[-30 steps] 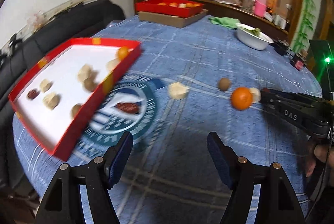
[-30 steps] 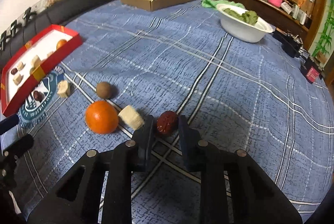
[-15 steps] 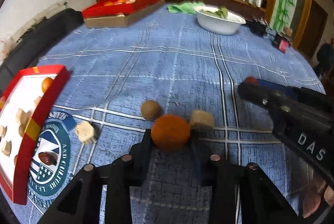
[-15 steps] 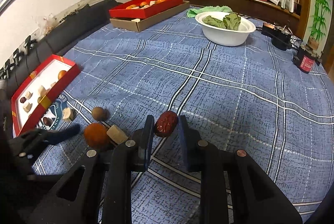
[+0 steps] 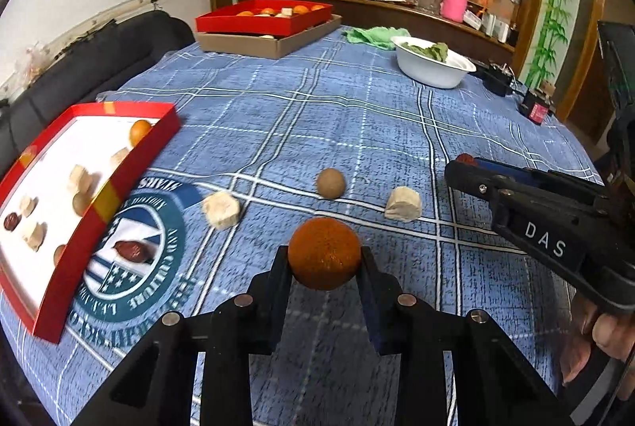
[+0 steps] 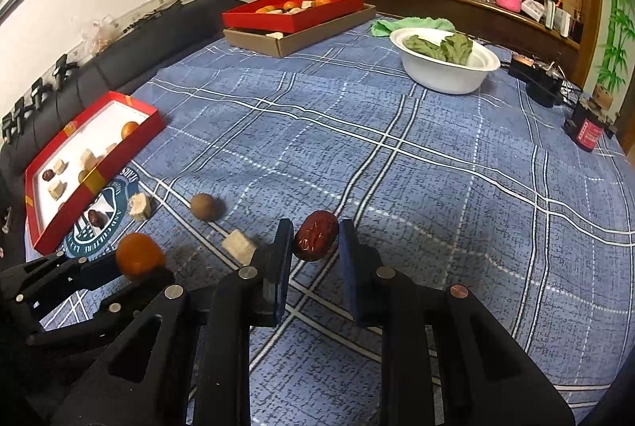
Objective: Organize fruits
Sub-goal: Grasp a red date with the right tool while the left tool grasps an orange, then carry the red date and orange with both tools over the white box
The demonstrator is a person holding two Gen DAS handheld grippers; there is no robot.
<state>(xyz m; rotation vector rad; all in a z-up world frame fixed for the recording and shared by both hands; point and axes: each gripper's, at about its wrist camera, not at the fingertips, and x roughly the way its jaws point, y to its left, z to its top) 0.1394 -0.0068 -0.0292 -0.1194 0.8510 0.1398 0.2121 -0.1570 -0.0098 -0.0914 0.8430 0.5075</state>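
Note:
My left gripper [image 5: 323, 256] is shut on an orange [image 5: 324, 253], which seems to hang just above the blue checked cloth; the right wrist view shows the same orange [image 6: 139, 254] at lower left. My right gripper [image 6: 315, 237] is shut on a wrinkled red date [image 6: 316, 235]. Loose on the cloth lie a brown round fruit [image 5: 330, 183], two beige chunks [image 5: 221, 210] [image 5: 403, 204] and another red date [image 5: 133, 249] on the round logo. At the left, a red tray [image 5: 119, 184] holds several small pieces.
At the far end a red box of fruit [image 5: 264, 17] rests on a cardboard box. A white bowl of greens [image 5: 432, 63] and a green cloth sit at the back right. Small black and red devices [image 6: 587, 126] line the right edge. A black sofa [image 5: 99, 65] borders the left.
My left gripper was open near the red tray, swung right to the orange and shut on it, then drew it back toward the tray side. The right gripper kept hold of its date.

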